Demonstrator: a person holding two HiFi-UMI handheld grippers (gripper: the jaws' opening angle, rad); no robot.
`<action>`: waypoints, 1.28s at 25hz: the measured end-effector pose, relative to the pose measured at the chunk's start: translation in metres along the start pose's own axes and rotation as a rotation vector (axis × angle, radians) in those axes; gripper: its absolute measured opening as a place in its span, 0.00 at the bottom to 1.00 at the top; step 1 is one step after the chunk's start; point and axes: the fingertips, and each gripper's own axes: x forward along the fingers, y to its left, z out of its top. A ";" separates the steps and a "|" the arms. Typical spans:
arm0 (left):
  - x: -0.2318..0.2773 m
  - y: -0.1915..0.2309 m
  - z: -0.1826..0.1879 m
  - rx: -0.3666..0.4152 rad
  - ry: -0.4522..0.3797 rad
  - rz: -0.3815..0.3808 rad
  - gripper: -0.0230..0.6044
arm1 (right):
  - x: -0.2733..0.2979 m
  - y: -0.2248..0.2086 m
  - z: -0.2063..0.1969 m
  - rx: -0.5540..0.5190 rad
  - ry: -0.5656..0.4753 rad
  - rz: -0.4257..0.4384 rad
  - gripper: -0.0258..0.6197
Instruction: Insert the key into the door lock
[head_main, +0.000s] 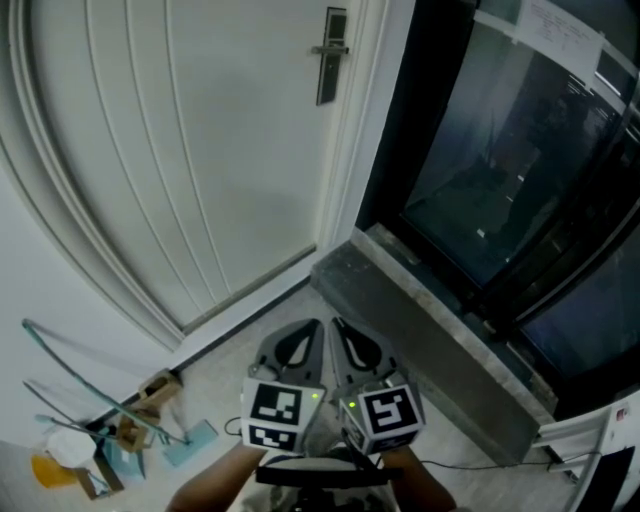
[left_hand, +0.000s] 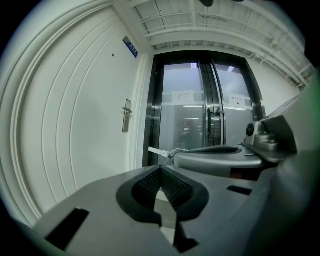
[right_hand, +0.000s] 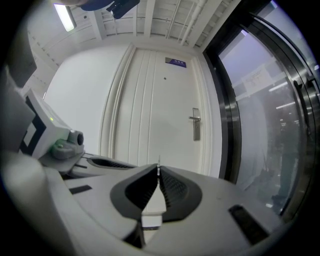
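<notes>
The white door (head_main: 180, 150) stands shut, its metal handle and lock plate (head_main: 329, 55) far above both grippers. The lock plate (left_hand: 127, 115) also shows in the left gripper view, and the right gripper view has the lock plate (right_hand: 196, 124) well ahead of the jaws. My right gripper (head_main: 340, 325) is shut on a thin flat key (right_hand: 158, 161), seen edge-on at the jaw tips. In the left gripper view the key (left_hand: 159, 150) sticks out leftward from the right gripper's tip. Close beside it, my left gripper (head_main: 314, 327) is shut with nothing in it.
Dark glass doors (head_main: 500, 150) fill the right side behind a grey stone threshold (head_main: 430, 330). A wire rack and paper scraps (head_main: 110, 430) lie on the floor at lower left. A small blue sign (right_hand: 175, 62) sits high on the door.
</notes>
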 end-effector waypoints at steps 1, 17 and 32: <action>0.002 0.003 0.001 0.000 -0.004 0.002 0.04 | 0.003 0.000 0.000 -0.002 -0.001 0.000 0.08; 0.076 0.013 0.011 0.026 0.026 0.004 0.04 | 0.052 -0.061 -0.005 0.003 -0.012 0.002 0.08; 0.200 -0.009 0.033 0.050 0.044 0.056 0.04 | 0.093 -0.187 -0.002 0.011 -0.034 0.038 0.08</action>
